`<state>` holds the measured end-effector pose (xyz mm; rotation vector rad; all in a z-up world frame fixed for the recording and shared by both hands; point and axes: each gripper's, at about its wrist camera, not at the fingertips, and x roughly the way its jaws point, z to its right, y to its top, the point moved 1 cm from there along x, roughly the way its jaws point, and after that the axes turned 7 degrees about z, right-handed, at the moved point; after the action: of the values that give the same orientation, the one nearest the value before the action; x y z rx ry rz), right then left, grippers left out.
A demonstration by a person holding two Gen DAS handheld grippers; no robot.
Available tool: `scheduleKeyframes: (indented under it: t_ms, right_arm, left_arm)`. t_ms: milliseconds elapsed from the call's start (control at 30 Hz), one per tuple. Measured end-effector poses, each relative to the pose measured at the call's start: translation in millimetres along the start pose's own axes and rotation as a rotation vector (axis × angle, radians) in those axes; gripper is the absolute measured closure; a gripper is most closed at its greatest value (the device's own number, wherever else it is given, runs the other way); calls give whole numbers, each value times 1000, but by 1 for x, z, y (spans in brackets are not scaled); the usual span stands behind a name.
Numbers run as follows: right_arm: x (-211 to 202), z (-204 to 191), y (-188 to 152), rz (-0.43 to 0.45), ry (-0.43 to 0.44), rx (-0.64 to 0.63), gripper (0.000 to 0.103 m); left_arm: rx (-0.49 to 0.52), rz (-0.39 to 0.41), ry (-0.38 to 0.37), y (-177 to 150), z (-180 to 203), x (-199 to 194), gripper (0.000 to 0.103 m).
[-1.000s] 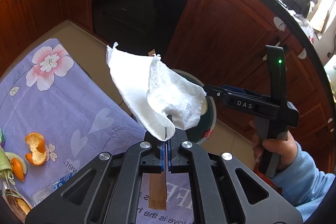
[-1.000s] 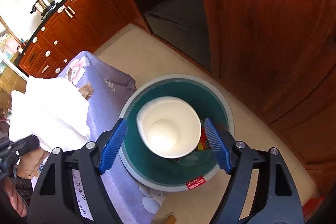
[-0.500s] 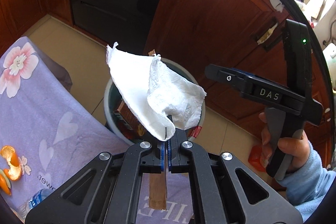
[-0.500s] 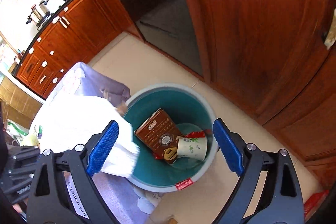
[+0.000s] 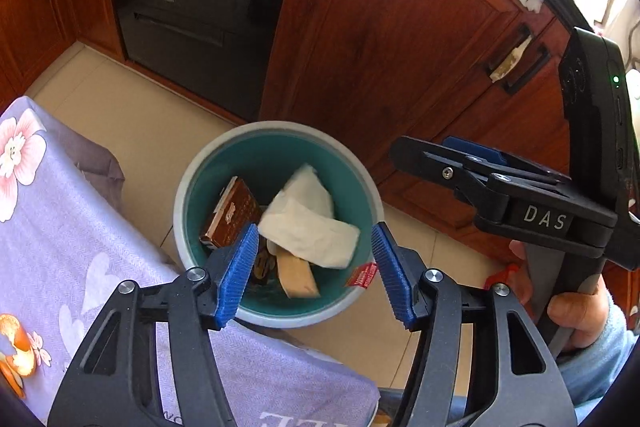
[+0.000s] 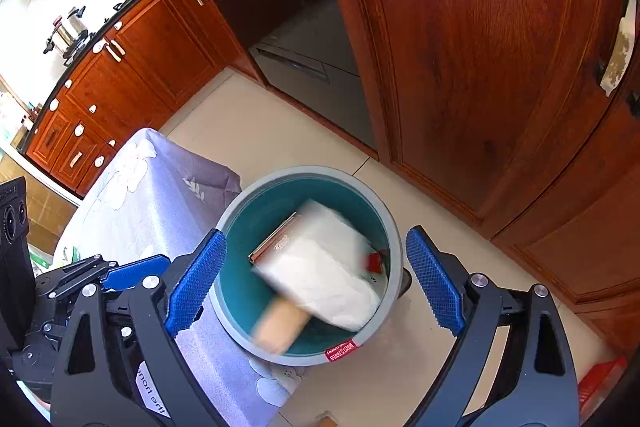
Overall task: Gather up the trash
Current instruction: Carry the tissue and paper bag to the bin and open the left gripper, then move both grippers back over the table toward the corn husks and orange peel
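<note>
A: Now that the crumpled white paper napkin [image 5: 310, 223] has been let go, where is it found?

B: It is seen inside the round teal waste bin with a grey rim [image 5: 276, 319], lying over a brown printed carton [image 5: 230, 217] and a tan strip of tape [image 5: 298, 277]. In the right wrist view it is blurred, so it may not be settled.

A: How are the jaws set?

B: The left gripper [image 5: 312, 273] has just been opened, and nothing is held between its blue pads. The right gripper [image 6: 316, 287] is spread wide and empty above the bin.

A: What could go wrong?

B: The bin is pressed against the lilac flowered tablecloth [image 5: 60, 227]; it could be tipped if the rim is knocked. Orange peel [image 5: 16, 351] is left on the cloth and could be overlooked.
</note>
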<state>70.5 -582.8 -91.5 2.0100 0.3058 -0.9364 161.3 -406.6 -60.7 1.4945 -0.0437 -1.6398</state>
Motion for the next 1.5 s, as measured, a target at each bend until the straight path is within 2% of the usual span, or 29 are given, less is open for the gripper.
scheduleKeyframes:
  t_ms: [200, 333, 700, 1167, 1367, 1500]
  right_arm:
    - [1, -4, -2, -8, 7, 3, 10]
    - [-1, -12, -2, -14, 6, -15, 10]
    - [-8, -47, -11, -15, 50, -61, 10]
    - [-18, -140, -32, -23, 152, -172, 10]
    - [-13, -198, -45, -51, 194, -256, 10]
    - [-3, -240, -58, -79, 223, -323, 10]
  left_arm:
    - [-35, 11, 19, -5, -7, -6, 33]
    - [-55, 41, 34, -9, -14, -15, 22]
    - [-120, 107, 84, -26, -35, -60, 16]
    - [-225, 221, 214, -70, -100, -158, 11]
    - [-279, 284, 301, -96, -151, -216, 10]
    - [-350, 299, 367, -122, -195, -246, 8]
